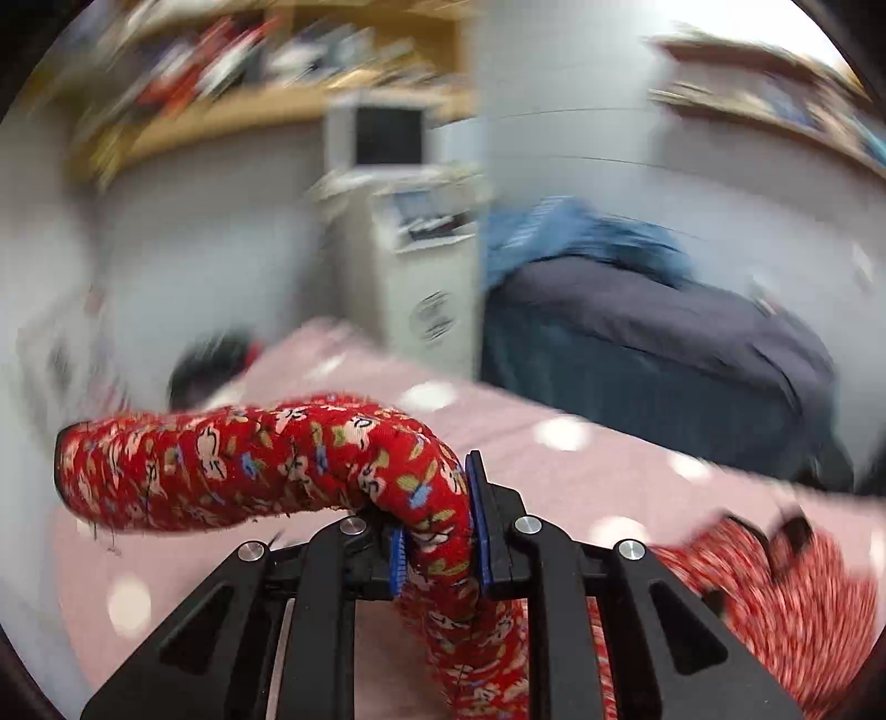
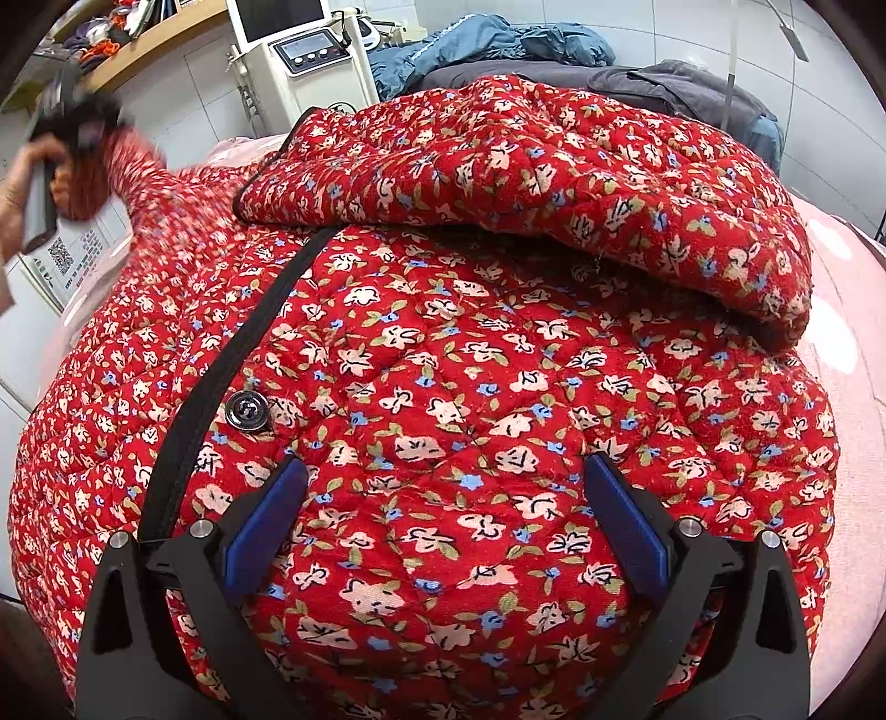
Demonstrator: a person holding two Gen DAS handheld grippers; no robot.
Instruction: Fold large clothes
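Note:
A red quilted jacket with small flowers (image 2: pixel 443 387) lies spread on a pink dotted bedcover (image 1: pixel 581 459); its right sleeve (image 2: pixel 554 166) is folded across the chest. My left gripper (image 1: pixel 440 537) is shut on the left sleeve (image 1: pixel 249 459), lifted off the bed, the cuff sticking out to the left. In the right wrist view that gripper (image 2: pixel 72 138) shows blurred at the far left, in a hand, with the sleeve rising to it. My right gripper (image 2: pixel 443 520) hovers open over the jacket's lower front, its blue pads (image 2: pixel 266 515) wide apart, a black button (image 2: pixel 248 411) just beyond.
A white machine with a screen (image 2: pixel 299 50) stands behind the bed. A blue jacket (image 2: pixel 487 44) and dark grey bedding (image 1: pixel 637 327) lie at the back right. Wooden shelves with clutter (image 1: pixel 221 66) run along the wall. The pink cover (image 2: pixel 847 443) shows at the right.

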